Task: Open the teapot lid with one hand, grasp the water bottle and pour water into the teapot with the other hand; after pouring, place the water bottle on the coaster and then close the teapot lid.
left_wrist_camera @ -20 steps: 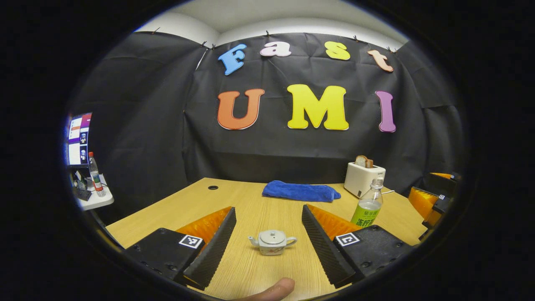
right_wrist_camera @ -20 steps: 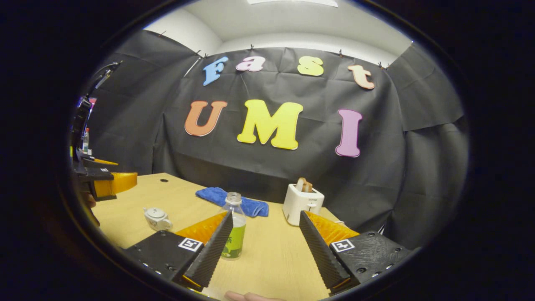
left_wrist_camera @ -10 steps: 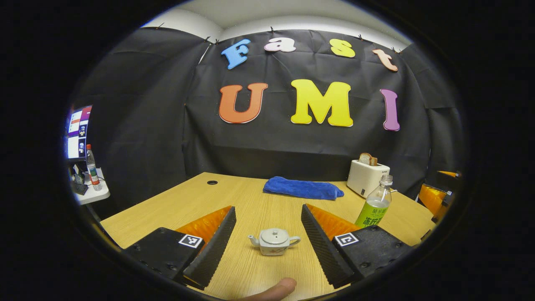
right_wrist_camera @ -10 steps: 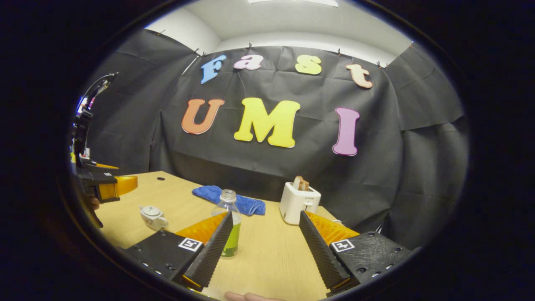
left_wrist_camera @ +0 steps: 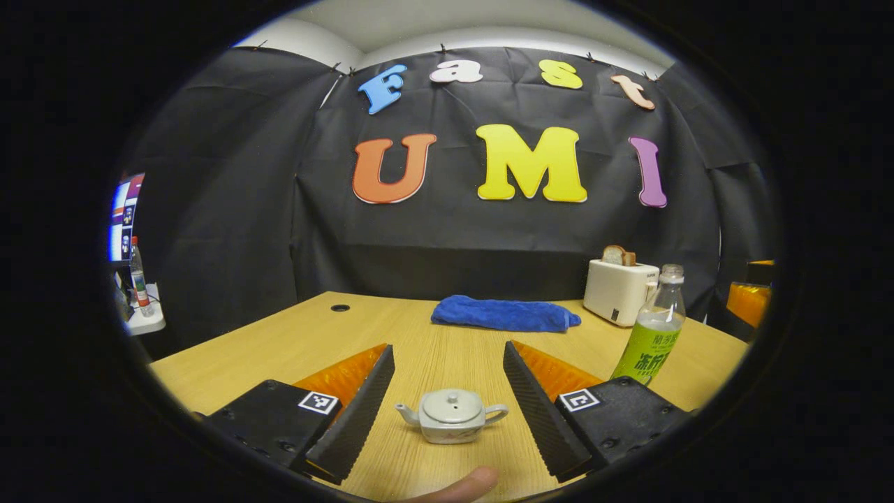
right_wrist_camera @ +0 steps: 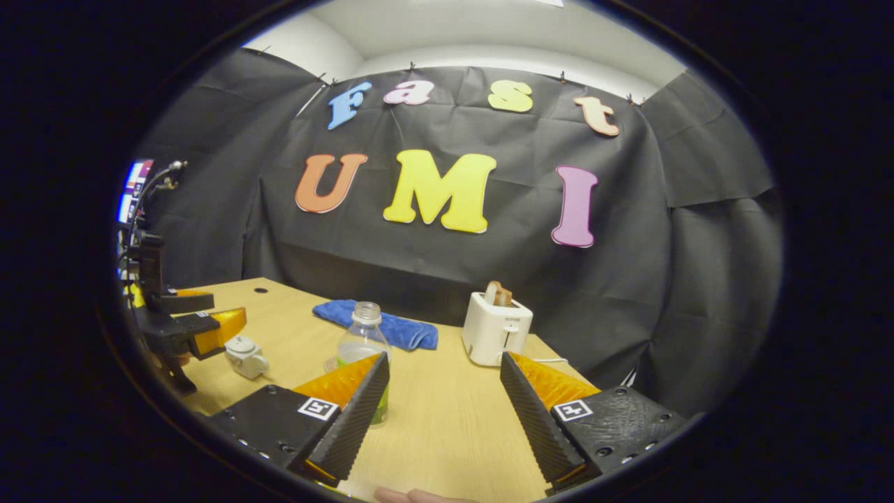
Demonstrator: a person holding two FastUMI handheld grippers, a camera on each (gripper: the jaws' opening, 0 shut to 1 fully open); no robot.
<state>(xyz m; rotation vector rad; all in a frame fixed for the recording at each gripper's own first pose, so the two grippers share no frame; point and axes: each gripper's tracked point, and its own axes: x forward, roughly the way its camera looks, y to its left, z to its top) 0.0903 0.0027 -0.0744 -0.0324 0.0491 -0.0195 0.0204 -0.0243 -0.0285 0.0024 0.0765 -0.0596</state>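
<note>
A small pale teapot [left_wrist_camera: 450, 416] stands on the wooden table [left_wrist_camera: 314, 335] with its lid on. My left gripper [left_wrist_camera: 448, 348] is open, and the teapot sits low between its two fingers, touched by neither. A clear water bottle [left_wrist_camera: 654, 328] with a green label and no cap stands upright at the right. In the right gripper view the bottle [right_wrist_camera: 363, 339] is partly hidden behind the left finger of my open right gripper [right_wrist_camera: 444, 358], which holds nothing. The teapot [right_wrist_camera: 245, 355] and the left gripper [right_wrist_camera: 202, 328] show at the far left there.
A blue towel [left_wrist_camera: 504, 314] lies at the back of the table. A white toaster [left_wrist_camera: 620, 288] with bread in it stands at the back right. A side table with a screen and another bottle [left_wrist_camera: 137, 276] is off to the left. A thumb [left_wrist_camera: 457, 485] shows at the bottom edge.
The left gripper has come closer to the teapot, which looks larger and sits lower between the fingers. The right gripper has shifted, so the bottle now sits further behind its left finger.
</note>
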